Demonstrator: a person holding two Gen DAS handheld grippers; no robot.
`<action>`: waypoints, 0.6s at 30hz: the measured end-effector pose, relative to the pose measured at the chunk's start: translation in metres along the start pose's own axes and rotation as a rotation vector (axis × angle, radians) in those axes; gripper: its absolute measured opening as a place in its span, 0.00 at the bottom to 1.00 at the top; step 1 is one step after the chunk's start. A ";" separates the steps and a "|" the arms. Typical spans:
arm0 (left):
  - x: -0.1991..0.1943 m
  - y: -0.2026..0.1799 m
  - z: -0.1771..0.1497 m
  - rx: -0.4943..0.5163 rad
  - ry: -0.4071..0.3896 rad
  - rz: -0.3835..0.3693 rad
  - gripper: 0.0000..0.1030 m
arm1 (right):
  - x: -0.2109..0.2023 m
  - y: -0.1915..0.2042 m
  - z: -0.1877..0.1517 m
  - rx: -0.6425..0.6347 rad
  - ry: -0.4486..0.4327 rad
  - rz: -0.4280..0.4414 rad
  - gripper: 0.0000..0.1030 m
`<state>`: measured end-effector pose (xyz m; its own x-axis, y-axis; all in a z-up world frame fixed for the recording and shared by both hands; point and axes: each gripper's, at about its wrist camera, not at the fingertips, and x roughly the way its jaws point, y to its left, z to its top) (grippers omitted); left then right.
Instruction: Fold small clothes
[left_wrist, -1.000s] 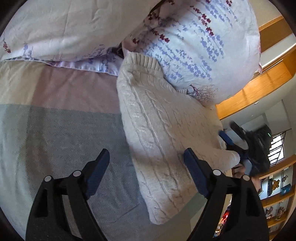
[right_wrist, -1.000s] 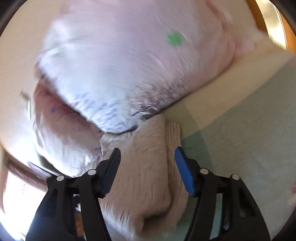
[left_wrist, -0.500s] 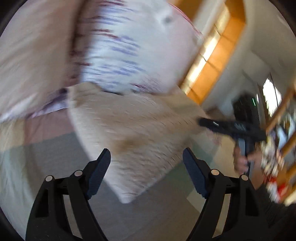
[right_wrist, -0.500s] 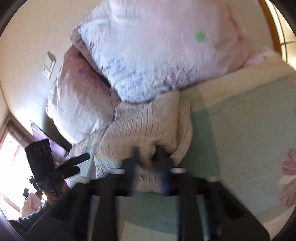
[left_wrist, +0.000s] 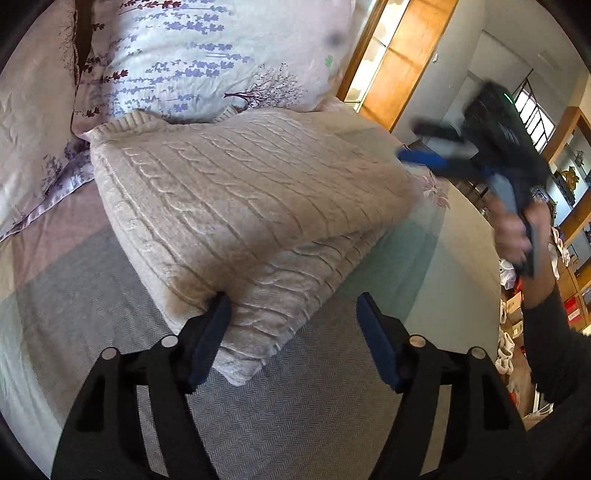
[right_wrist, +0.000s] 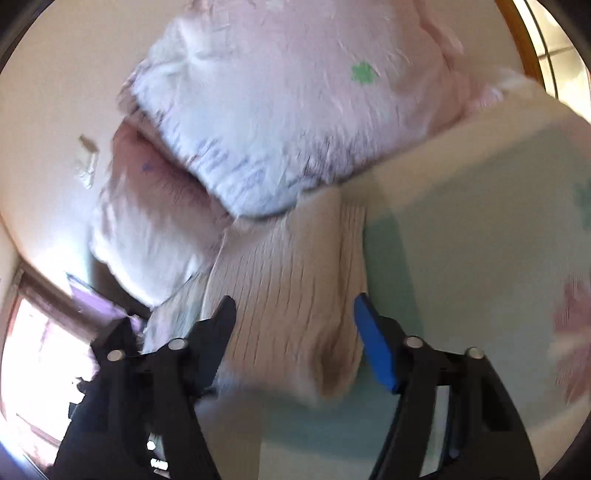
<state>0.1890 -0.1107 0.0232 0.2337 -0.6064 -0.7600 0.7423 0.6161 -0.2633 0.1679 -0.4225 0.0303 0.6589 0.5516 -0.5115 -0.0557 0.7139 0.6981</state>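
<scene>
While the left wrist view shows the folded cream sweater (left_wrist: 240, 206) on the bed (left_wrist: 303, 413) against a floral pillow (left_wrist: 207, 55), left gripper (left_wrist: 293, 332) open, right gripper (left_wrist: 428, 146) alongside, the blurred right wrist view shows the right one open over the sweater's end.

The sweater (left_wrist: 236, 206) is thick cream cable-knit, matt and ribbed. Pillows (left_wrist: 207, 55) at twelve o'clock are smooth printed cloth, the bedspread (left_wrist: 303, 413) a fine herringbone weave. The cabinet (left_wrist: 402, 62) at one o'clock is glossy orange wood.
</scene>
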 end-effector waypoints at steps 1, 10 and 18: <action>0.002 0.000 0.000 0.001 -0.001 -0.002 0.70 | 0.013 -0.004 0.007 0.015 0.024 -0.018 0.66; 0.001 0.000 -0.006 0.025 0.000 -0.015 0.70 | 0.077 -0.015 0.034 0.026 0.027 -0.208 0.08; -0.027 0.003 -0.012 -0.012 -0.055 -0.050 0.71 | 0.038 -0.048 0.019 0.174 -0.035 -0.135 0.20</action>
<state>0.1771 -0.0865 0.0360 0.2305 -0.6631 -0.7122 0.7468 0.5897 -0.3074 0.2098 -0.4439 -0.0133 0.6774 0.4384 -0.5908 0.1636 0.6932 0.7020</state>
